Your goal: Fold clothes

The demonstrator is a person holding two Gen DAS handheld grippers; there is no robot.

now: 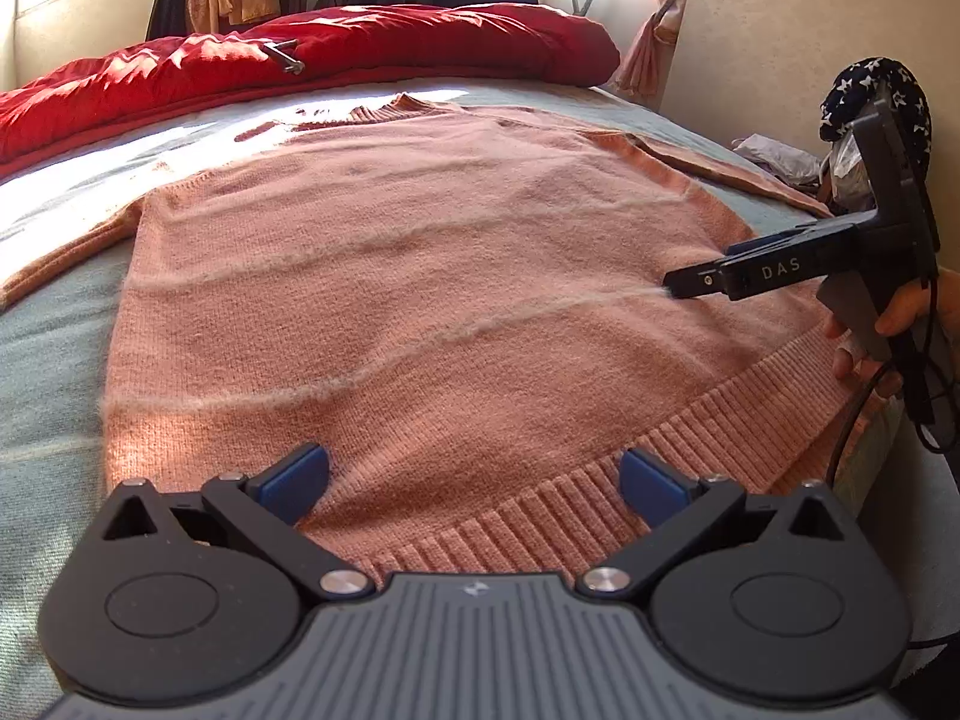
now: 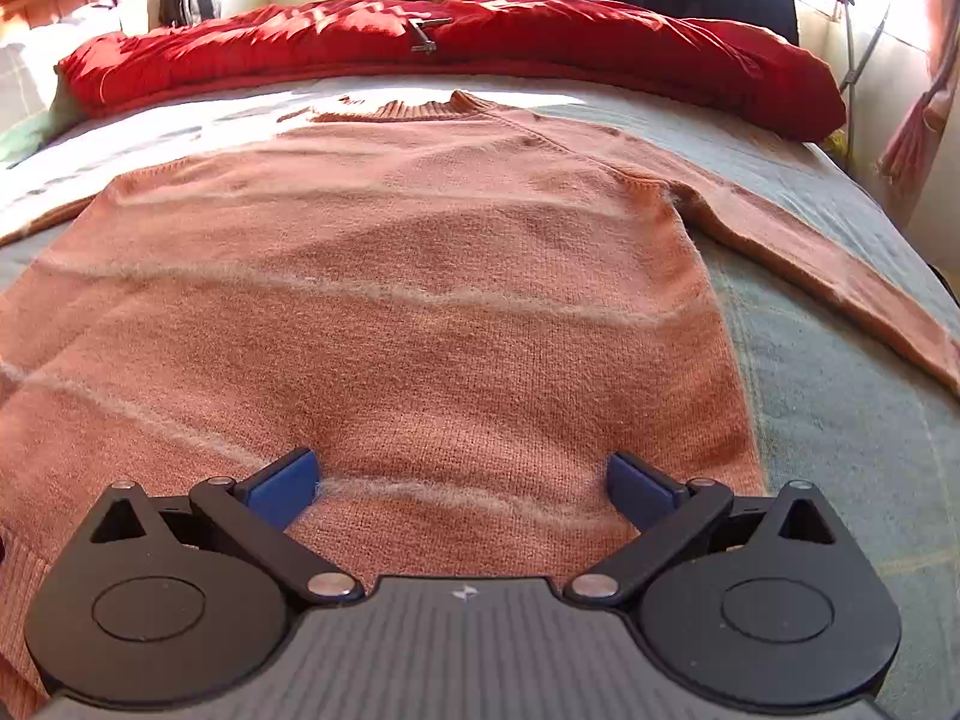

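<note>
Sweater [image 2: 390,300] flat on bed [image 2: 840,420]; quilt [image 2: 480,42] behind it; sleeve [image 2: 840,276] extends right.

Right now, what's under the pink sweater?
The salmon-pink knit sweater lies flat on a pale grey-green bedsheet, visible beside the body and under the sleeve. Anything beneath the body is covered. Both claws hover open, holding nothing.

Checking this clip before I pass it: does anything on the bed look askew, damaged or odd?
Nothing looks damaged. The pink sweater lies flat and spread on the bed. One oddity: a small metal tool-like object sits on the red duvet; what it is cannot be told.
</note>
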